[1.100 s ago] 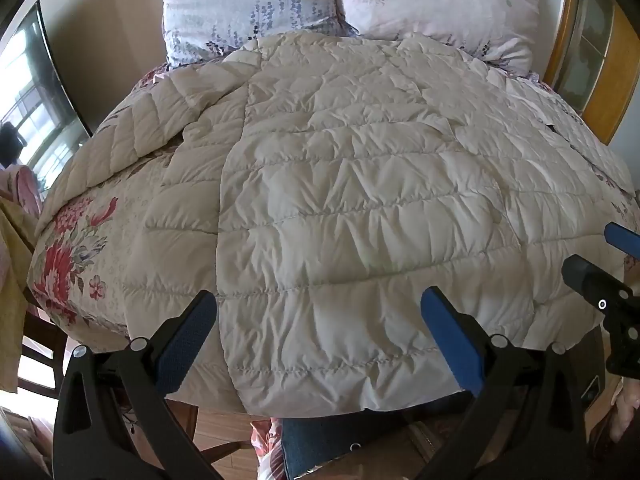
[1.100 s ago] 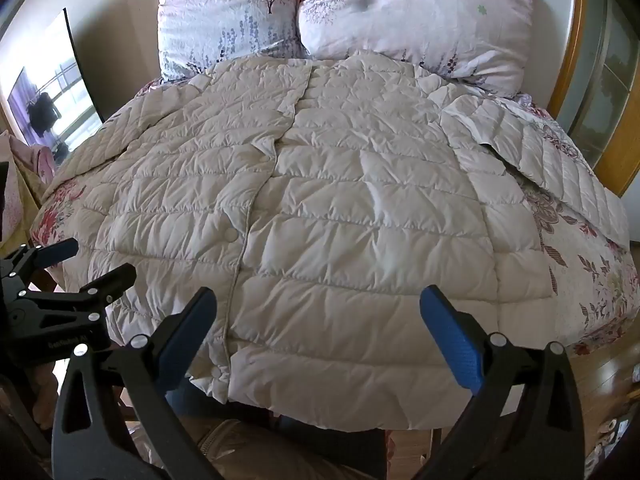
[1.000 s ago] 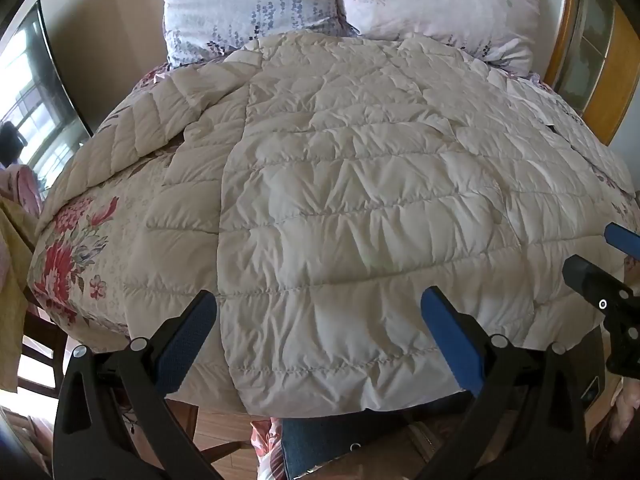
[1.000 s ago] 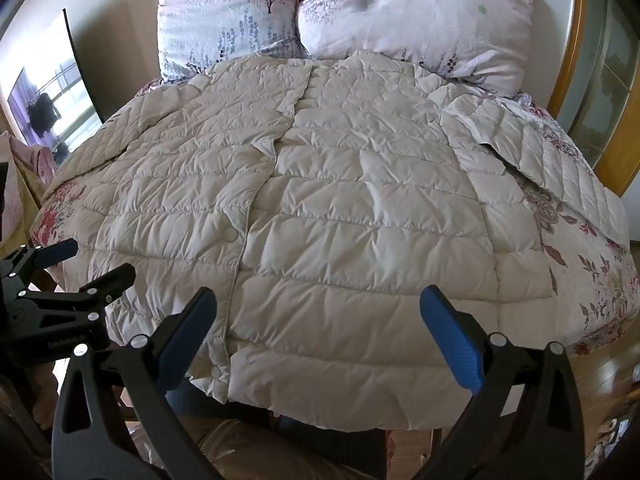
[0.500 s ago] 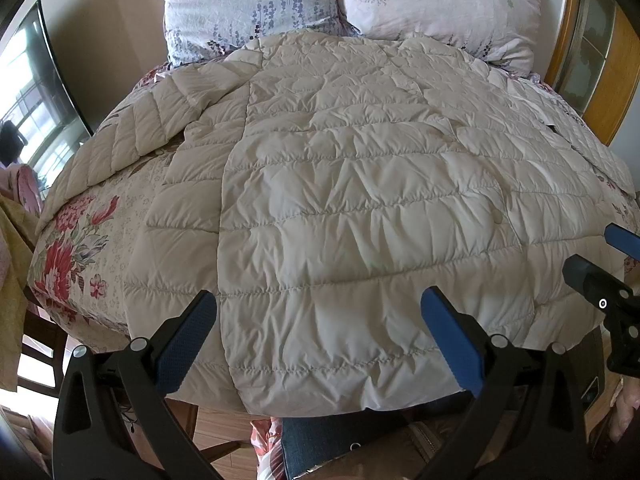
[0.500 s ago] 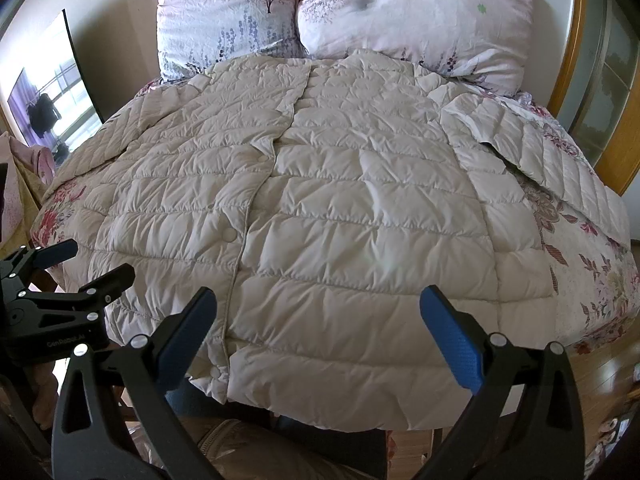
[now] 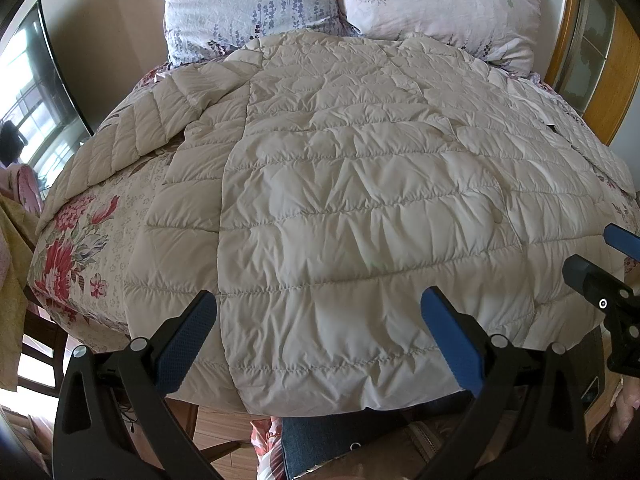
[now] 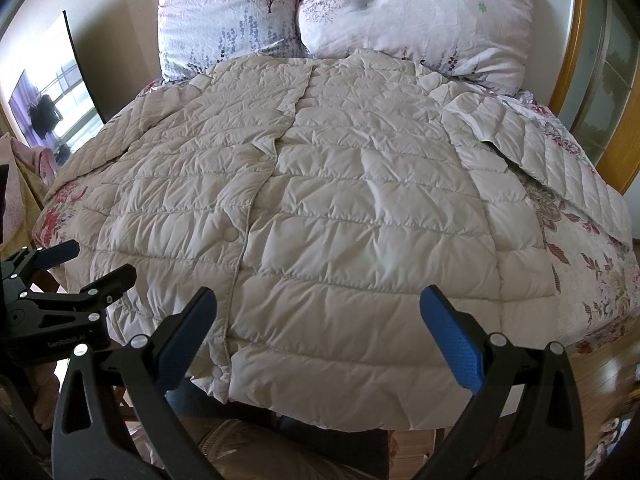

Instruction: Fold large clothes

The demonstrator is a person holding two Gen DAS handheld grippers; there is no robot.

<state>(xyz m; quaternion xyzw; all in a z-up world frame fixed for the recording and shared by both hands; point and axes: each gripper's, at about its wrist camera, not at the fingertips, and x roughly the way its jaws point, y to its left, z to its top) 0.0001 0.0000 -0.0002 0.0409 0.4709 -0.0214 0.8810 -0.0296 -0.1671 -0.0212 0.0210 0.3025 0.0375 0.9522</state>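
Observation:
A large cream quilted down jacket (image 7: pixel 340 208) (image 8: pixel 320 216) lies spread flat, front side up, across a floral bed, its hem hanging over the near edge. One sleeve (image 7: pixel 132 136) stretches out to the left, the other sleeve (image 8: pixel 552 160) to the right. A buttoned placket (image 8: pixel 256 196) runs down the front. My left gripper (image 7: pixel 320 312) hovers open over the hem on the left half, holding nothing. My right gripper (image 8: pixel 318 312) hovers open over the hem on the right half, also with nothing between its fingers. Each gripper shows at the edge of the other's view.
Two floral pillows (image 7: pixel 256 0) (image 8: pixel 416 16) lean against the wall at the head of the bed. A wooden-framed cabinet (image 8: pixel 592 80) stands on the right, a dark screen (image 7: pixel 36 92) on the left. Floral bedsheet (image 7: pixel 68 248) shows beside the jacket. Wooden floor (image 8: pixel 600 372) lies below.

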